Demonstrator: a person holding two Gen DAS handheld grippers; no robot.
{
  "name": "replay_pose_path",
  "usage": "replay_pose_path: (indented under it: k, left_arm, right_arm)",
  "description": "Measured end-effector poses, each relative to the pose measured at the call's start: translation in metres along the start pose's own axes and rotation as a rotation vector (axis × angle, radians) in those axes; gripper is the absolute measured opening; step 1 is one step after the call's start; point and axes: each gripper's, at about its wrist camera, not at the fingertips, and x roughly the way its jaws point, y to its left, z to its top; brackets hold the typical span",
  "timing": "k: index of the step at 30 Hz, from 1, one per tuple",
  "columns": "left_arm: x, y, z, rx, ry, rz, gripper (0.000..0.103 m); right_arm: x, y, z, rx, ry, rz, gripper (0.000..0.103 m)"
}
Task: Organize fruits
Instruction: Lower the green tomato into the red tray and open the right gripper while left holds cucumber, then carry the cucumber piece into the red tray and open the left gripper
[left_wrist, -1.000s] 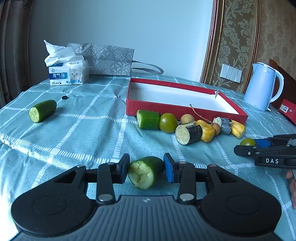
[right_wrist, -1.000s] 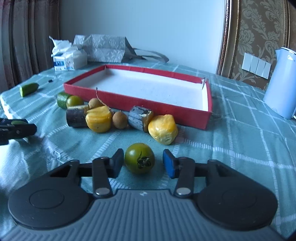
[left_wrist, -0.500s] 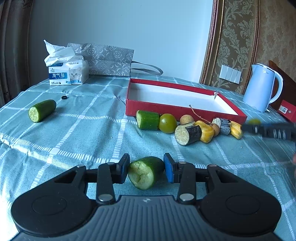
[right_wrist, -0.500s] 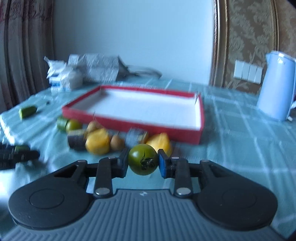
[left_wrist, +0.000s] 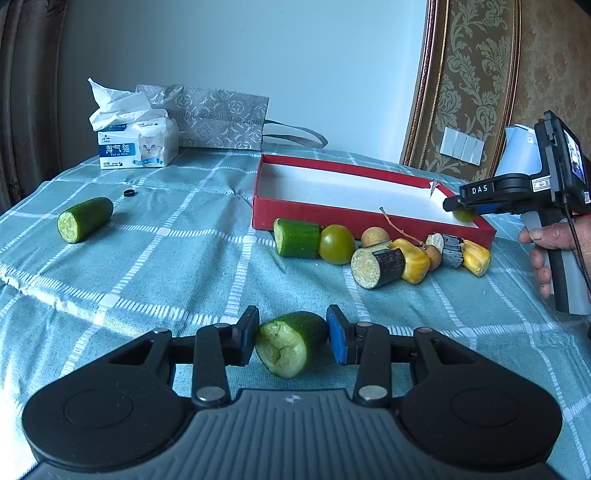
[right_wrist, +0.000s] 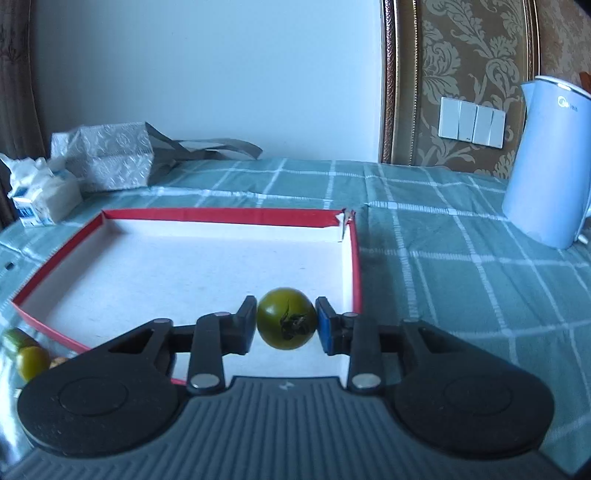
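Over shallow red cardboard tray (right_wrist: 352, 258), near right corner: right claw (right_wrist: 286, 319) grips round green tomato (right_wrist: 286, 317). Left claw (left_wrist: 291, 338) brackets cut green cucumber chunk (left_wrist: 290, 341) on desk (left_wrist: 184, 266), contact unclear; long axis points toward camera.

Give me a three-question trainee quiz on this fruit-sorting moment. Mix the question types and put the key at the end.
1. True or false: the right gripper holds the green tomato over the red tray.
2. Multiple choice: what sits between the fingers of the left gripper? A) a yellow fruit piece B) a cut cucumber piece C) a tissue pack
3. Short answer: does the tray hold any fruit lying on its white floor?

Key:
1. True; the fingers press on both sides of the tomato.
2. B; it rests on the checked tablecloth, and the jaws flank it without clearly squeezing.
3. No, its floor is bare; only the held tomato is over it.
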Motion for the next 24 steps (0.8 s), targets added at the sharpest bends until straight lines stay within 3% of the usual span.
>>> replay_pose_path:
  k: [2,4,7,11,17,24]
  left_arm:
    - [0.0,0.0,0.0,0.002,0.0,0.006,0.039]
    - [0.001,0.0,0.0,0.002,0.001,0.011,0.039]
    - [0.001,-0.001,0.0,0.008,0.0,0.026,0.039]
    - [0.001,-0.002,0.001,0.007,0.002,0.053,0.039]
    - [0.002,-0.002,0.002,-0.009,0.011,0.118,0.039]
    - [-0.005,-0.019,0.021,0.037,-0.037,0.186,0.039]
  right_arm:
    - [-0.006,-0.003,-0.003,0.003,-0.046,-0.015,0.068]
    - [-0.021,-0.008,-0.007,0.009,-0.104,-0.035,0.068]
    - [-0.049,-0.017,-0.015,0.042,-0.166,0.004,0.07]
    - [-0.092,-0.023,-0.047,0.048,-0.254,0.006,0.089]
    - [-0.139,-0.023,-0.087,0.029,-0.315,0.0,0.091]
    - [-0.142,-0.013,-0.104,-0.019,-0.333,-0.011,0.091]
